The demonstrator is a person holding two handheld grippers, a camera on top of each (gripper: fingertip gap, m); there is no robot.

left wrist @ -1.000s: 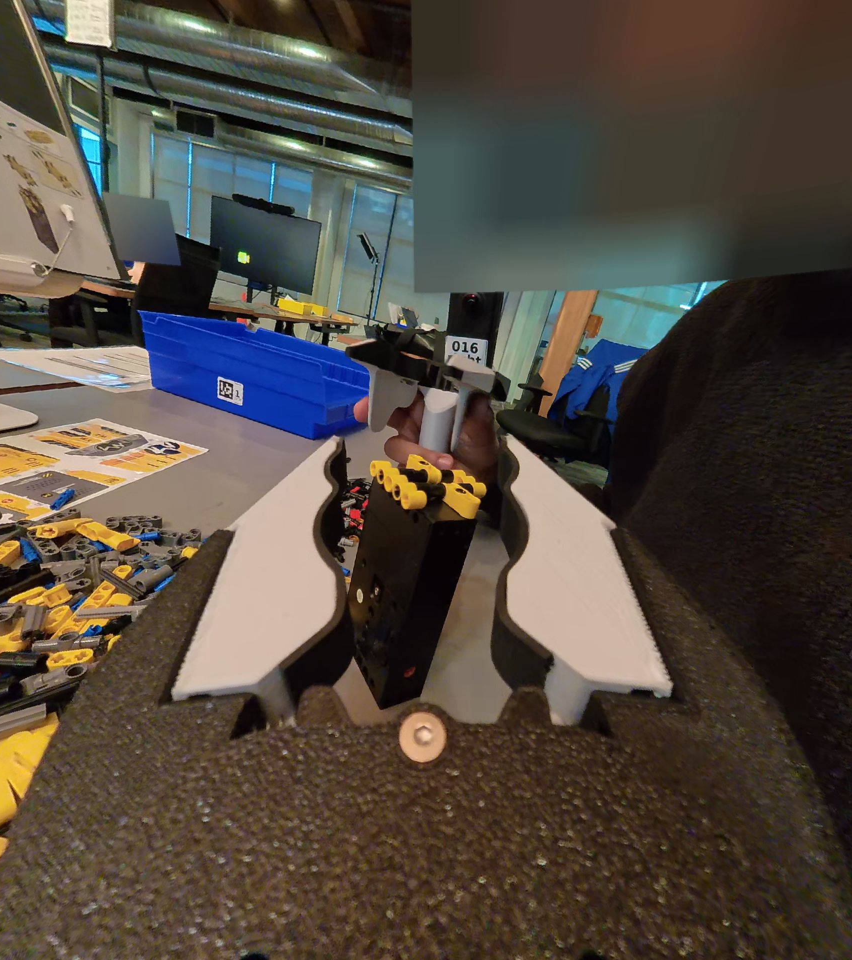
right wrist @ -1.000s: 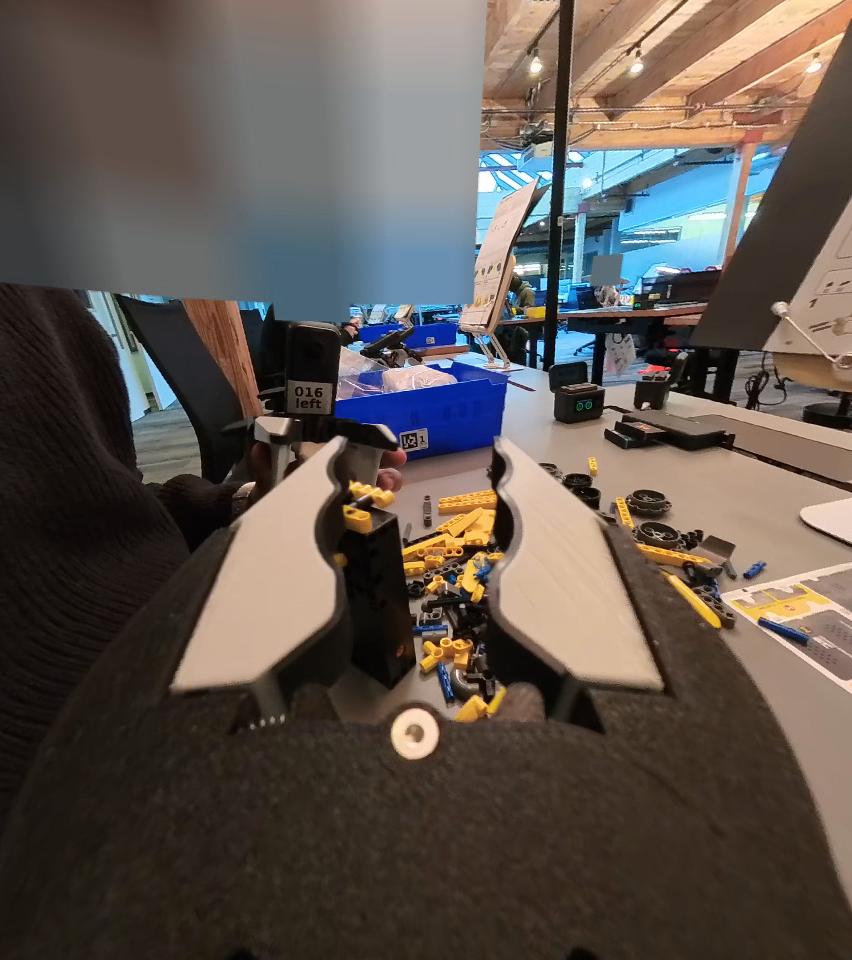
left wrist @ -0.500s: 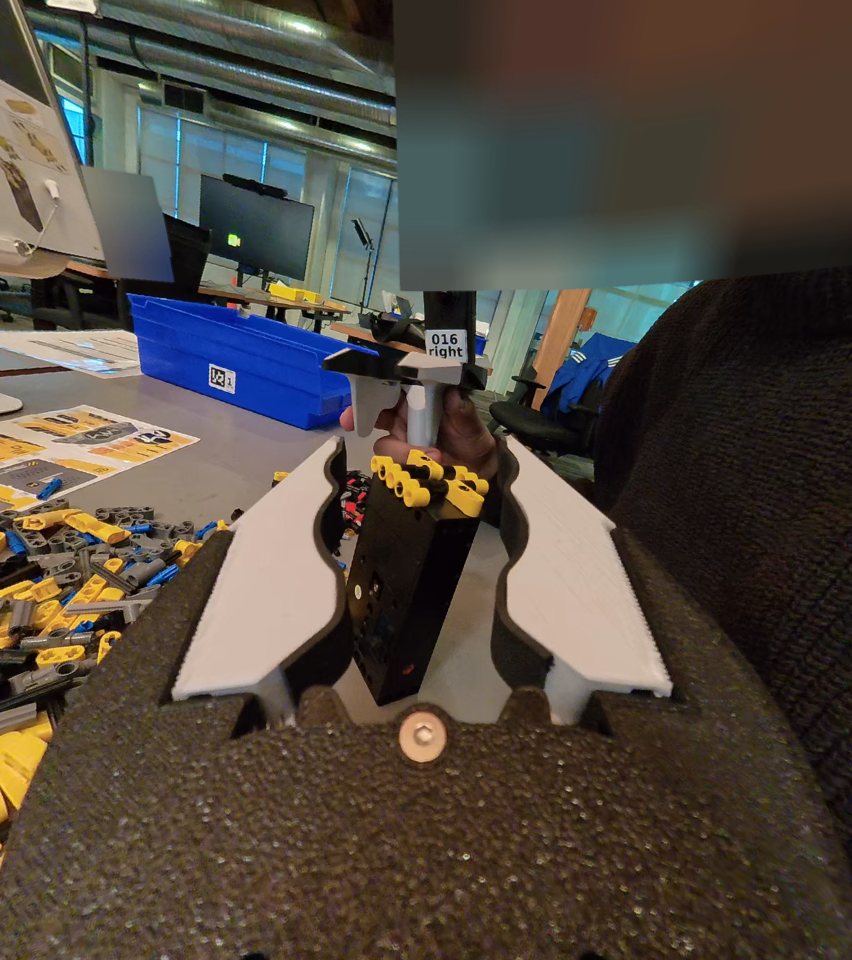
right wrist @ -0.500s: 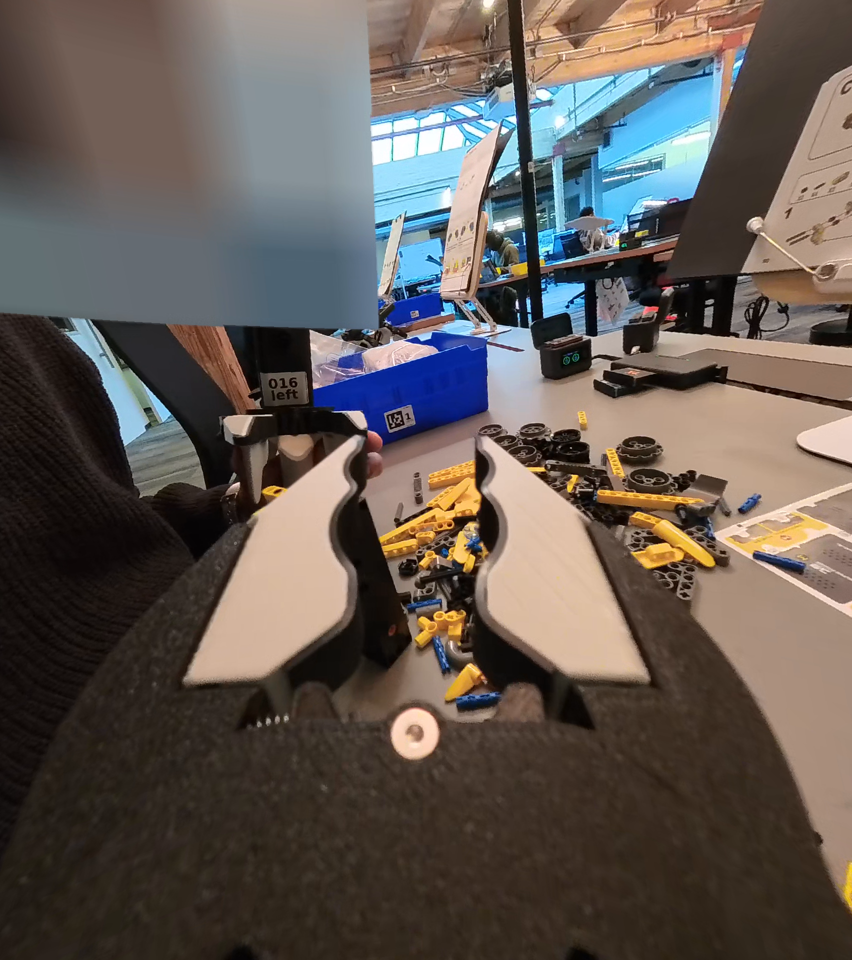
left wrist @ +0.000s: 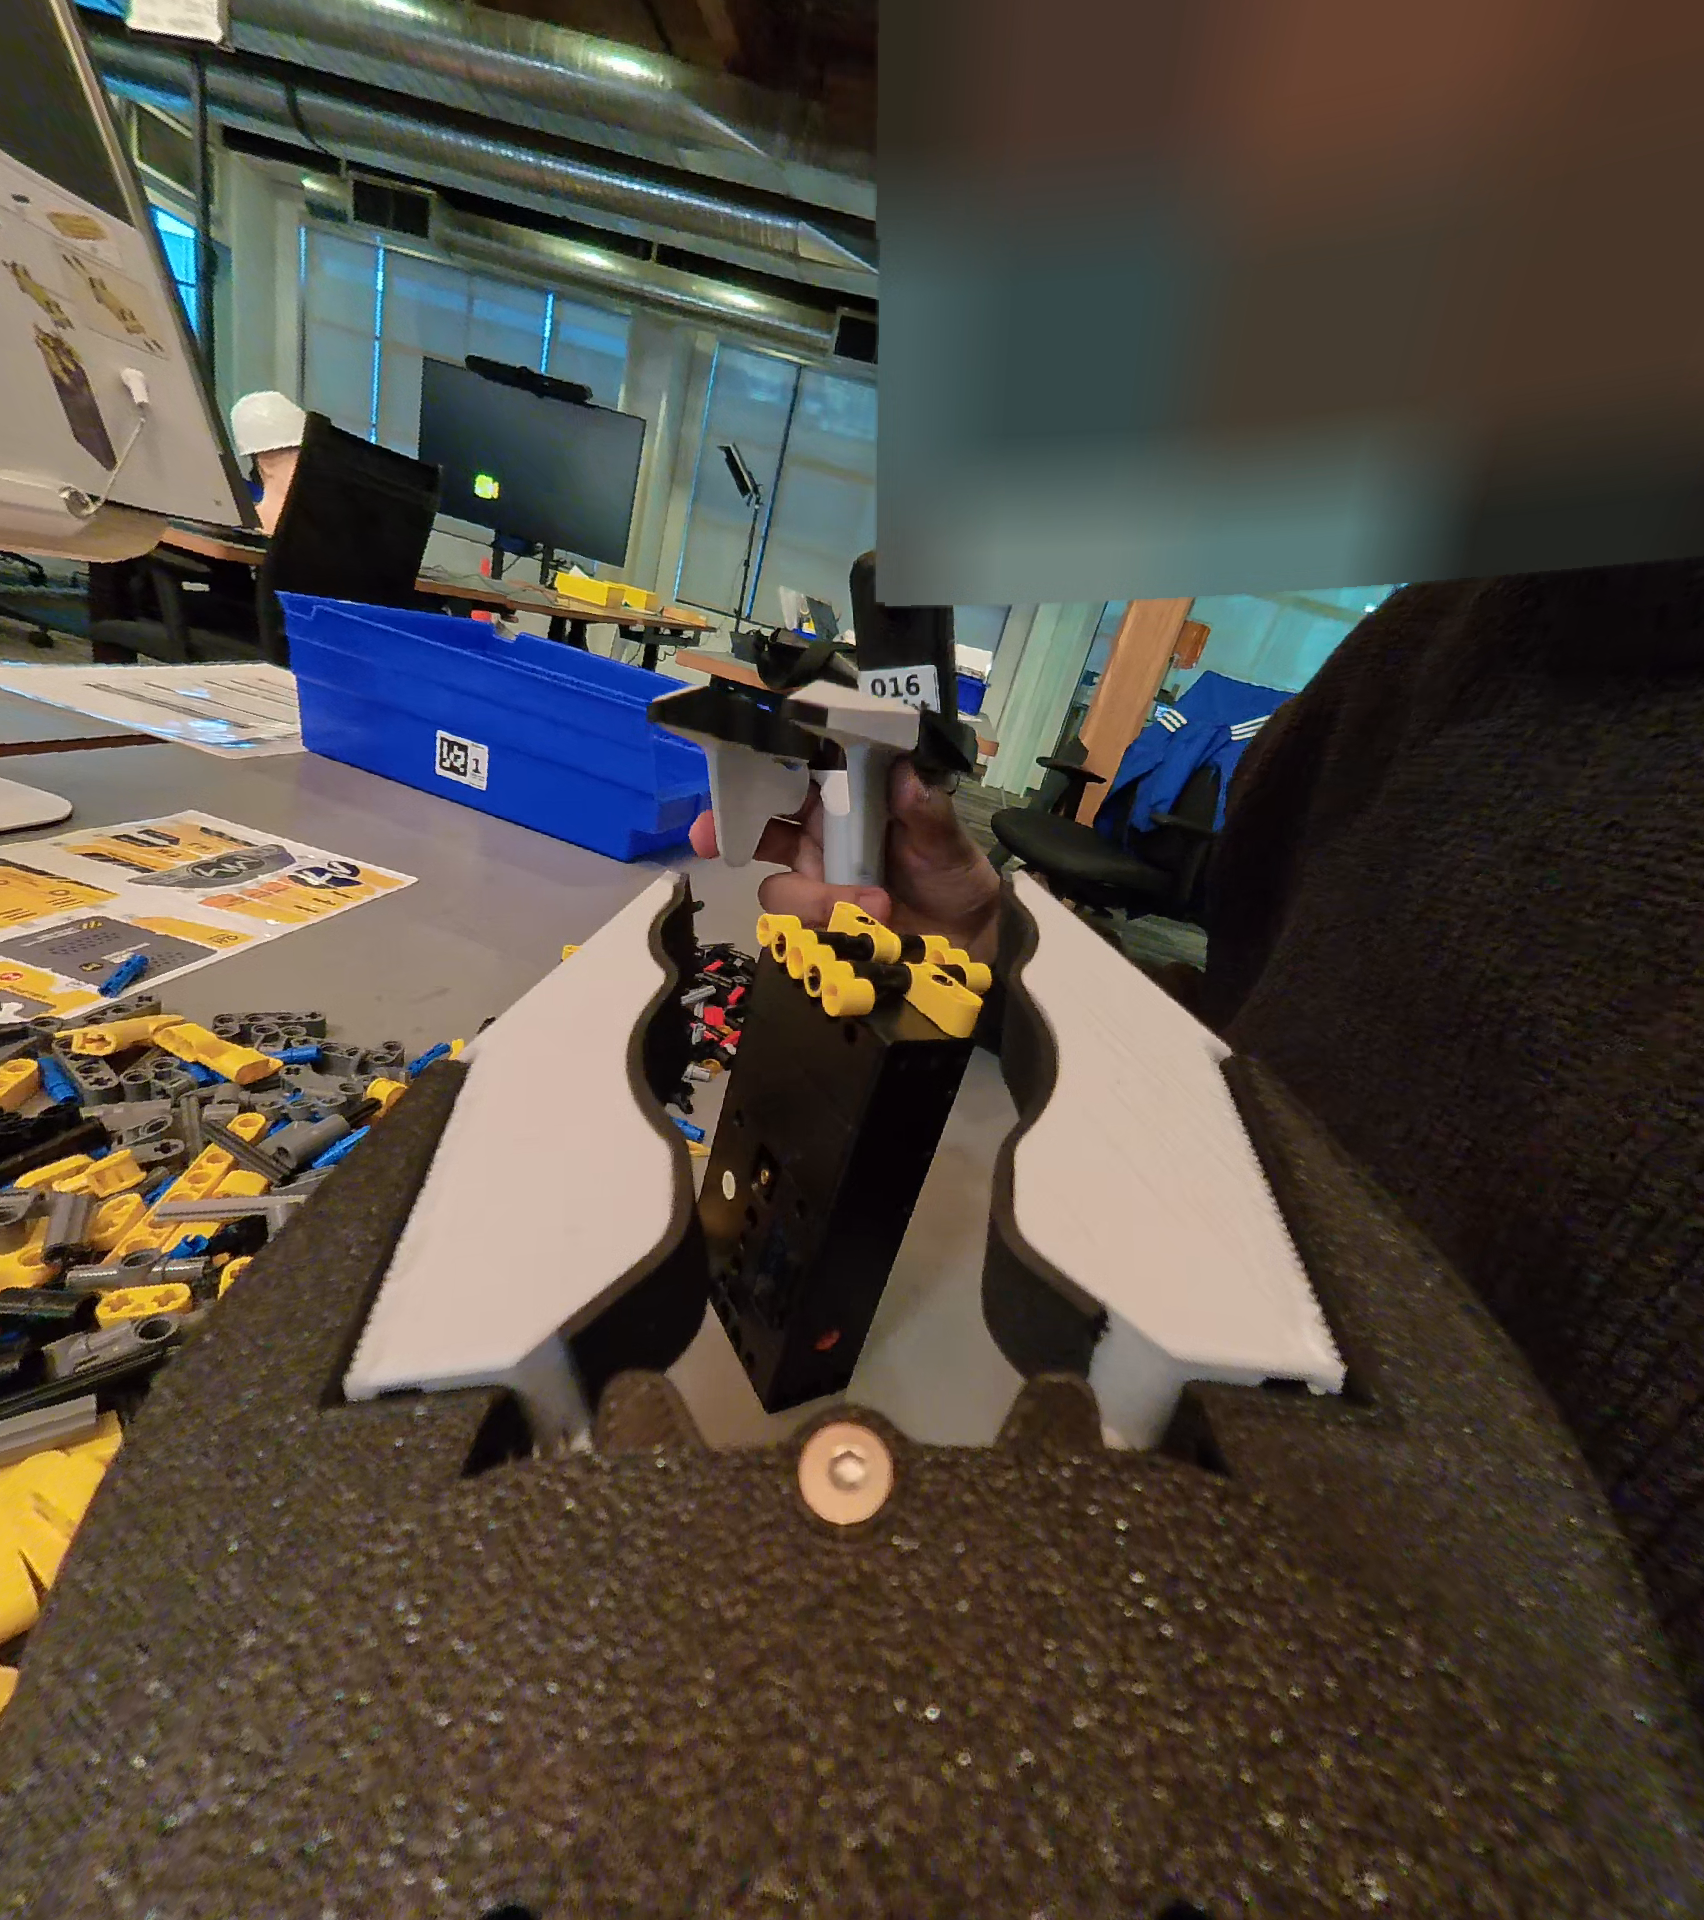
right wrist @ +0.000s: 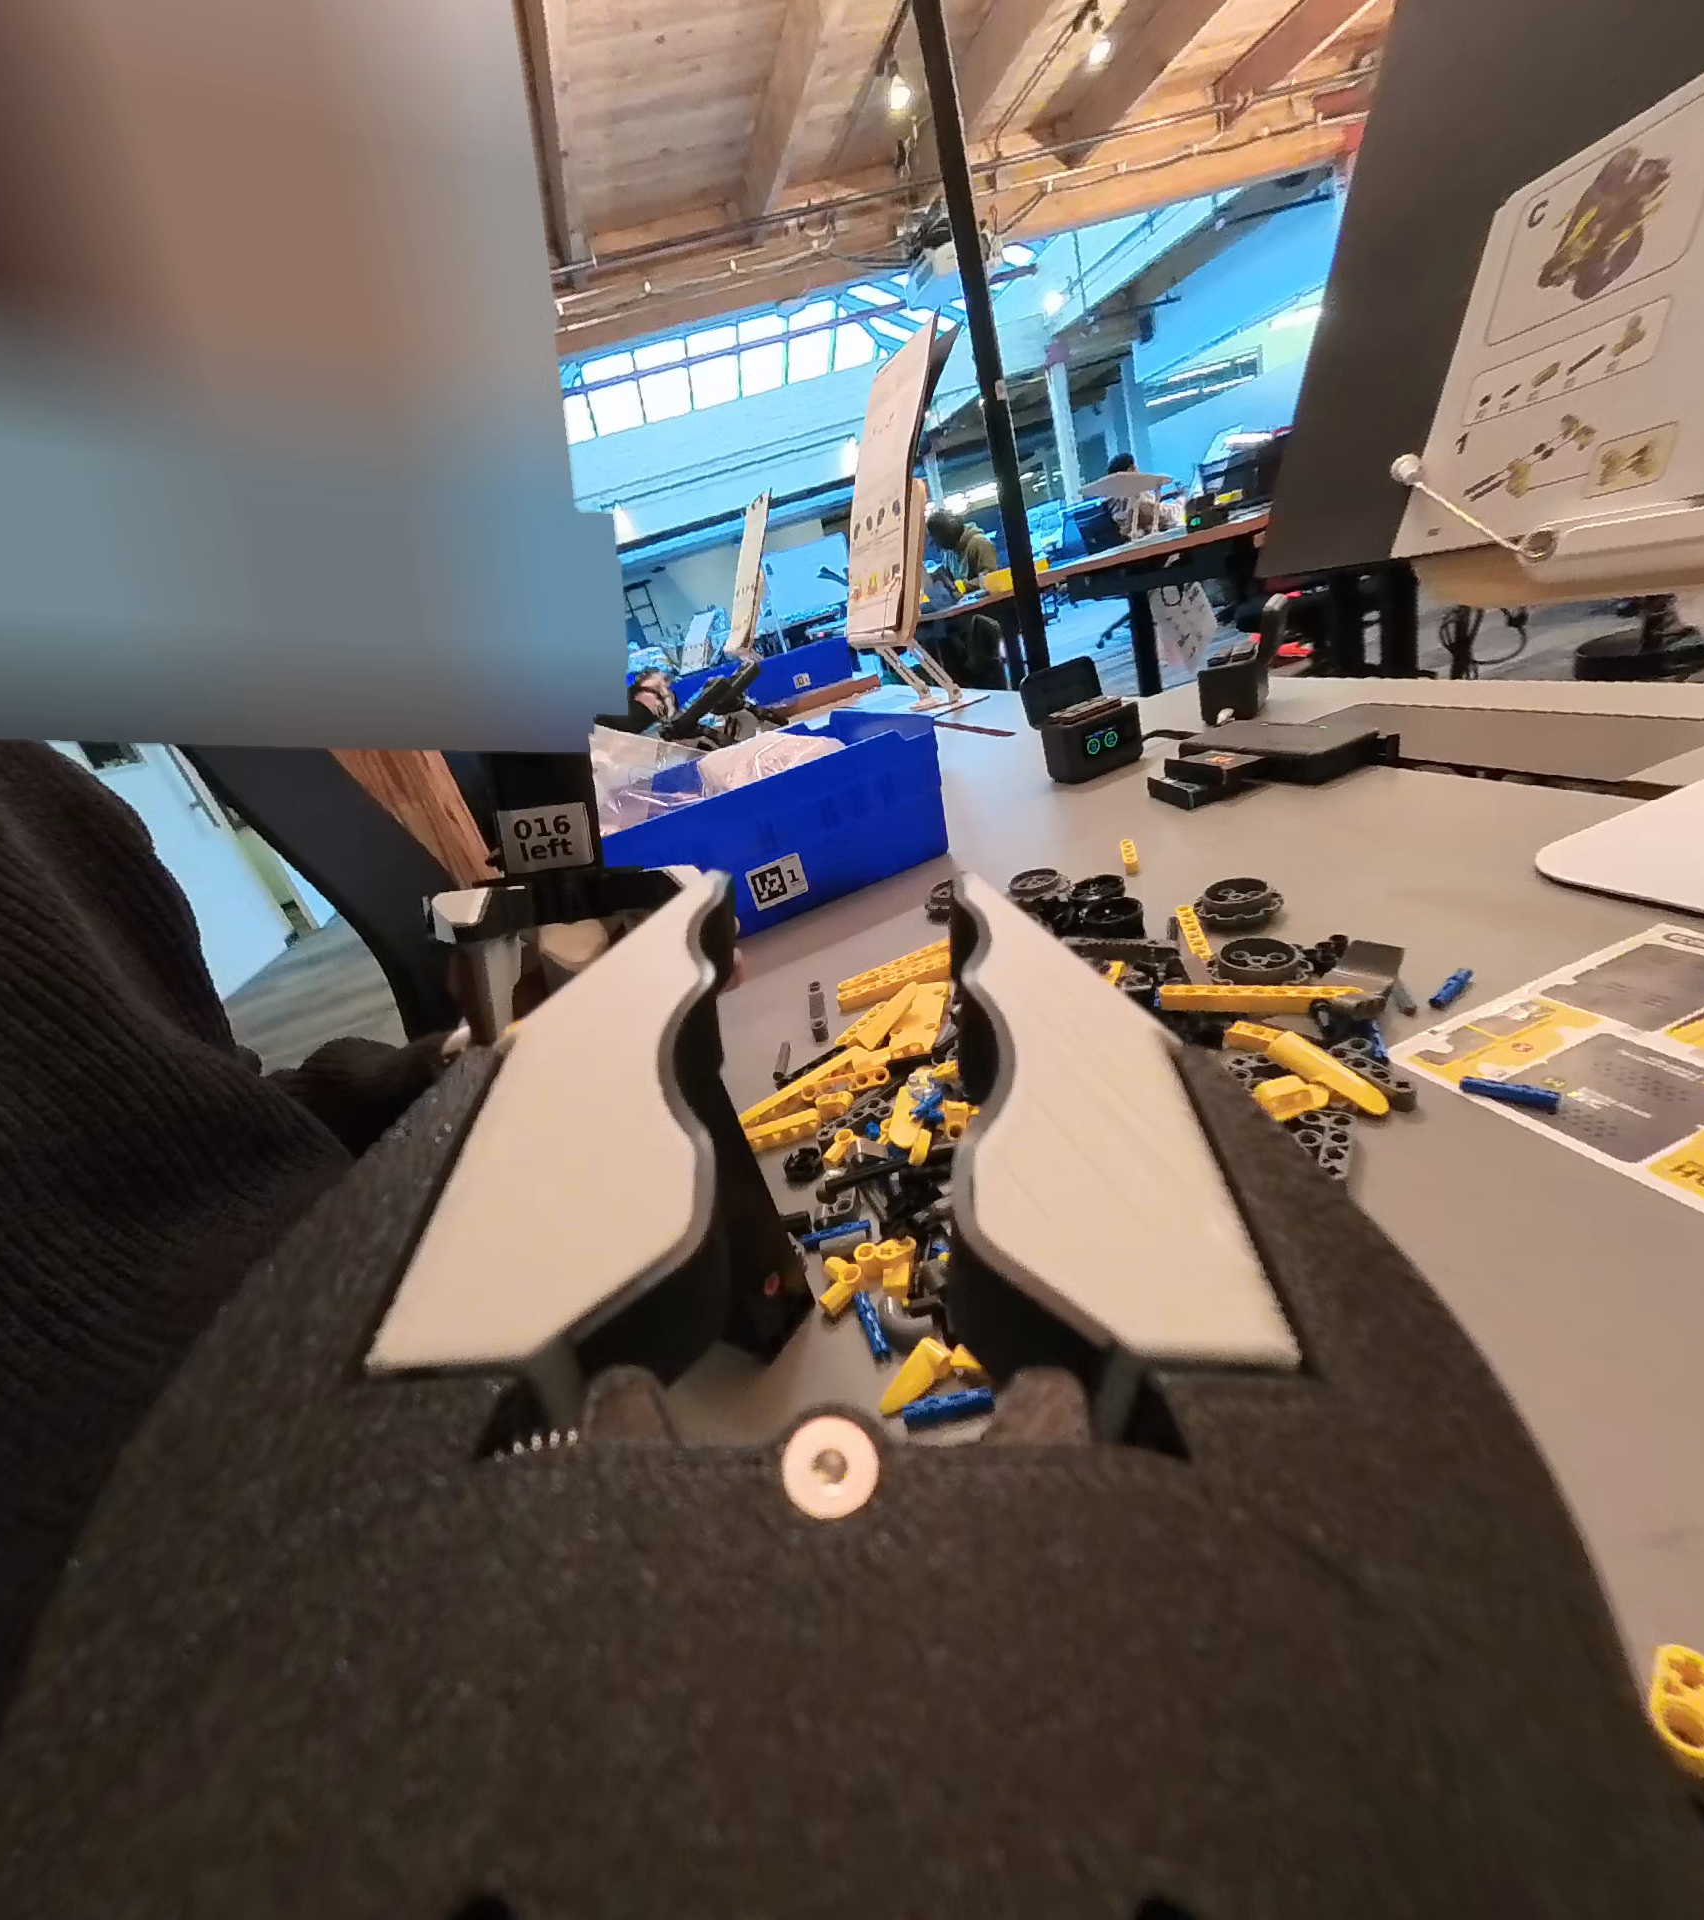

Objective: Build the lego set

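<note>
My left gripper (left wrist: 848, 894) is shut on a black block (left wrist: 827, 1174) with yellow connectors (left wrist: 869, 966) on its far end. It holds the block tilted above the grey table (left wrist: 474, 914). My right gripper (right wrist: 843, 894) is open and empty, over a pile of yellow, black and blue building parts (right wrist: 889, 1122). The block's lower end (right wrist: 760, 1268) shows beside its left finger, the rest hidden behind it. The grippers face each other: the right one (left wrist: 806, 800) shows beyond the block, and the left one (right wrist: 536, 935) shows behind my right gripper's left finger.
A blue bin (left wrist: 495, 707) stands at the table's back. A parts pile (left wrist: 79, 1174) and sticker sheet (left wrist: 131, 894) lie left. Black wheels (right wrist: 1243, 914), a sticker sheet (right wrist: 1637, 1060), a booklet stand (right wrist: 1606, 312) and a lone yellow connector (right wrist: 1687, 1714) lie right. A person's dark sweater (left wrist: 1554, 1039) is close. One gripper's finger ends stand about 11 cm off the other's.
My right gripper's fingers narrowed a little and it swung toward the parts pile, so the block slid behind its left finger. The left gripper kept hold of the block and shifted slightly.
</note>
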